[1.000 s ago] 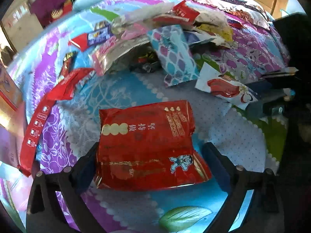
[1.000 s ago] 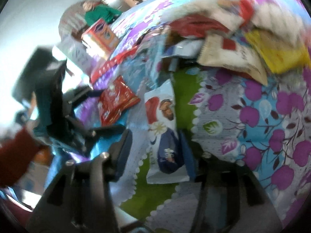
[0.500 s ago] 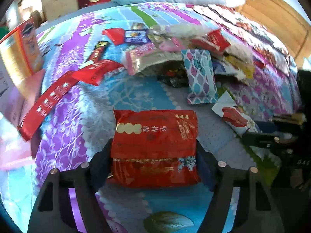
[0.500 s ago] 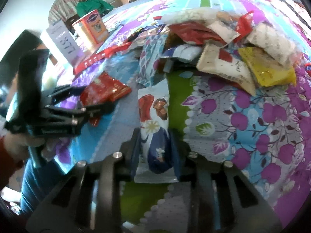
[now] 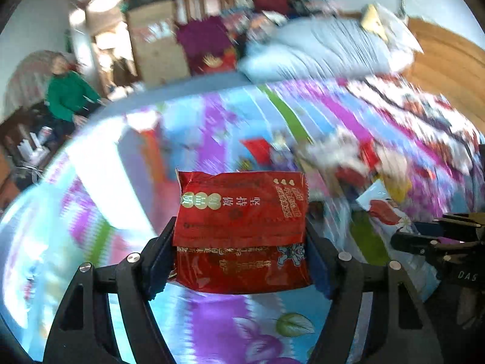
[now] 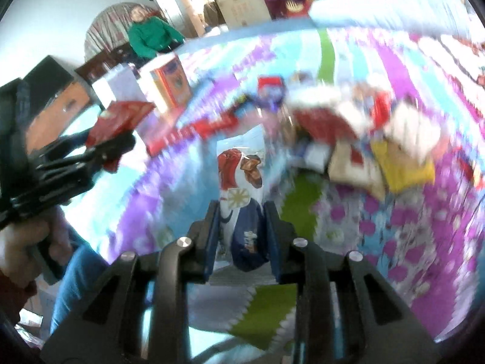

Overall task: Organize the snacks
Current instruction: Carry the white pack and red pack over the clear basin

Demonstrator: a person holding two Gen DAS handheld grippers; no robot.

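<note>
The left gripper (image 5: pixel 241 257) grips a red packet (image 5: pixel 242 221) between its fingers (image 5: pixel 159 254), one pad pressed on each short side. The packet's near half sits between the pads and its far half juts past the fingertips. It hangs clear above the bed (image 5: pixel 212 327), whose flowered cover is blurred.

The right gripper (image 6: pixel 242 239) is closed tight on a white-and-blue packet (image 6: pixel 242 182). Its fingers (image 6: pixel 212 236) pinch the dark blue near end, squeezing it narrow. The white far end, with a red picture, stands up beyond the fingertips, above the cover.

In the right wrist view the left gripper is at the far left, held by a hand (image 6: pixel 27 239), with the red packet at its tip. In the left wrist view the right gripper shows at the right edge, its packet pointing left.

Farther along the bed, right of centre, lies a blurred snack pile (image 6: pixel 363 145) with a yellow bag (image 6: pixel 403 166) on its near right side. A box (image 6: pixel 169 82) stands at the bed's far left edge. Beyond the bed a person in green (image 6: pixel 151 35) sits.
</note>
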